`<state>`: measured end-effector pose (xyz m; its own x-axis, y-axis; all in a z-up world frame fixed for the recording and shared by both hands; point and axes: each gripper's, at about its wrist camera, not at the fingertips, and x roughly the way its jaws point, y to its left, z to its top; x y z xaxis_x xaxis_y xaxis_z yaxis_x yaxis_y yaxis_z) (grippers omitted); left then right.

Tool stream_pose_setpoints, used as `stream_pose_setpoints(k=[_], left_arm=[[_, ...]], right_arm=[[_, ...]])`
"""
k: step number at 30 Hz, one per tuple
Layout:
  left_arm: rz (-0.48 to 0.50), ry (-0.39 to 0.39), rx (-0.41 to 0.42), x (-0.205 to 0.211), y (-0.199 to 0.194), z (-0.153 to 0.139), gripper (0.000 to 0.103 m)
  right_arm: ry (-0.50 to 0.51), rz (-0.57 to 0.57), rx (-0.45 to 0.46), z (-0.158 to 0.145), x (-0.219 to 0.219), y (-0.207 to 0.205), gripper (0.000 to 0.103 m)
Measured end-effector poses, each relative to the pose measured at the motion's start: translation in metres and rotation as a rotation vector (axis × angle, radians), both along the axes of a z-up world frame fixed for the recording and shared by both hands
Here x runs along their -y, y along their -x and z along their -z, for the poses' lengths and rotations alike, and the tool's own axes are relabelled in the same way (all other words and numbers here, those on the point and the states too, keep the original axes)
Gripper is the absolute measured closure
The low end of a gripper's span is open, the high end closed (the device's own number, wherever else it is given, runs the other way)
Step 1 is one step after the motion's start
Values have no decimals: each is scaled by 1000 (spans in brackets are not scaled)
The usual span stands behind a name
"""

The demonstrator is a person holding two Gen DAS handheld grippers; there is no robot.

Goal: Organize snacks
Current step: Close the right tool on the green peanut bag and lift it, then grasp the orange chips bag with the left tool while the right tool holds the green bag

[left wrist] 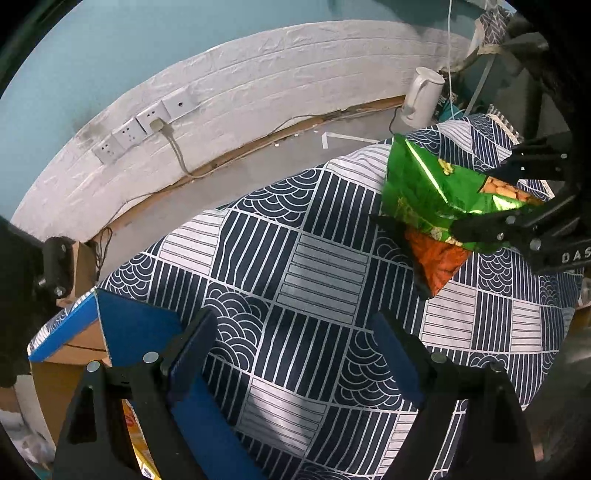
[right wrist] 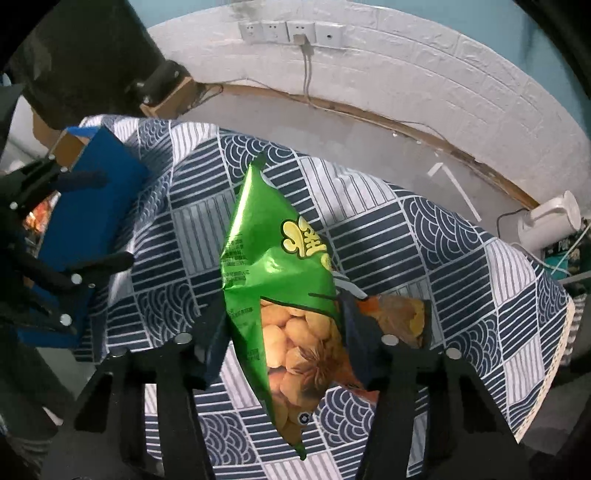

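White brick-pattern panelling runs along the foot of a teal wall, with a row of sockets set in it and one plug's cable trailing down to the grey floor. Below it stands a table under a navy-and-white patterned cloth (stripes and fan-shaped waves in squares).

At the cloth's left edge sits a blue cardboard box, its flaps up and its brown inside showing; some printed packaging is visible inside, too little to identify. The left gripper hovers over the near left part of the cloth, beside that box, its fingers spread wide with nothing between them. In the right wrist view the same tool shows against the blue box wall, one finger over the box's outer face.

The right gripper is clamped on a green snack bag, held above the middle of the cloth. The bag hangs edge-on between the fingers, crumpled, one corner pointing up toward the wall and the other down toward the near edge; yellow characters sit on its upper face and a picture of pale round nuts fills the lower part. From the left wrist camera the bag appears near the cloth's right side, pinched by the black fingers.

Just under it an orange snack bag lies on the cloth, partly hidden by the green one. A white electric kettle stands on the floor beyond the table's far right corner.
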<state>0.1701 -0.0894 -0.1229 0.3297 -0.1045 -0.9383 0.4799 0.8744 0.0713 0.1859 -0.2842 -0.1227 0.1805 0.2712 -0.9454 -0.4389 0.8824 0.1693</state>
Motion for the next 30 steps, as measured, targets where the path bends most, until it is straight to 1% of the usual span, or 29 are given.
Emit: stream_pose_setpoints(k=[2, 4, 10, 14, 19, 21, 23, 25, 27, 30], left_arm=[[5, 6, 2, 1, 1, -3, 15], [12, 13, 9, 4, 2, -6, 15], [51, 30, 34, 23, 7, -15, 15], [124, 28, 58, 43, 14, -17, 15], [203, 9, 74, 75, 18, -18, 15], [233, 1, 101, 91, 19, -20, 15], [267, 0, 108, 103, 19, -21, 15], [326, -15, 108, 119, 19, -19, 14], [393, -53, 137, 134, 19, -16, 14], [470, -78, 153, 152, 19, -8, 14]], right_arm=[[-16, 29, 9, -6, 6, 2, 55], [-31, 67, 25, -14, 15, 3, 58], [-81, 195, 81, -37, 55, 14, 59], [-76, 248, 115, -46, 87, 31, 59], [-69, 306, 117, -44, 125, 48, 59], [-66, 337, 117, -42, 141, 53, 59], [-68, 373, 112, -38, 158, 57, 59], [-68, 402, 103, -33, 172, 61, 59], [-65, 430, 96, -30, 186, 64, 59], [-62, 466, 87, -24, 203, 68, 59]])
